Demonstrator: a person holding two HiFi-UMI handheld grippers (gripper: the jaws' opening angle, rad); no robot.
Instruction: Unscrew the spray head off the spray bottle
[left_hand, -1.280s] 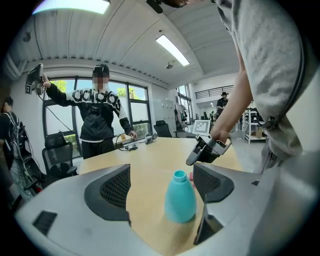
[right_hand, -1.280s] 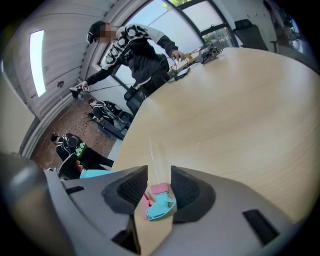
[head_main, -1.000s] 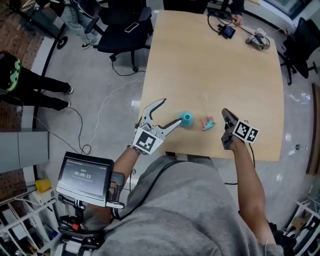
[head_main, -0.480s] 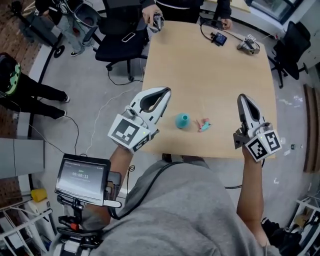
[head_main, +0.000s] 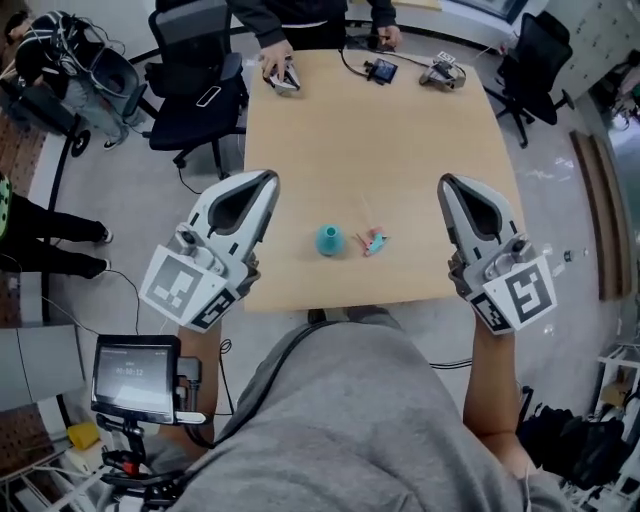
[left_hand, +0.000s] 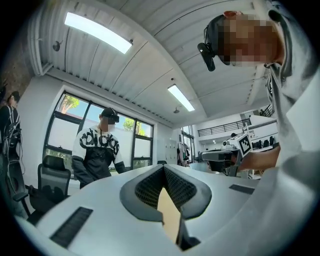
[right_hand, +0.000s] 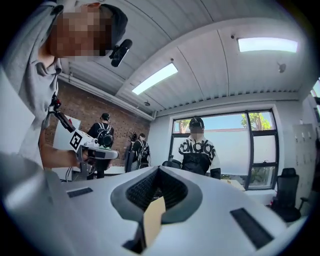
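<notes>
"adidas" across chest of standing person's black-white sweatshirt (right_hand: 196, 149); digits on screen (head_main: 135, 368) too small to read.

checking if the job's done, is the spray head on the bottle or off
Off. The spray head lies on the table beside the teal spray bottle, apart from it.

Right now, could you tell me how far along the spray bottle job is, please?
Looks done: the spray head lies on the table, apart from the teal bottle. In hand: nothing; the left gripper and right gripper are both shut and empty, held high at either side. Left: apparently nothing.
</notes>
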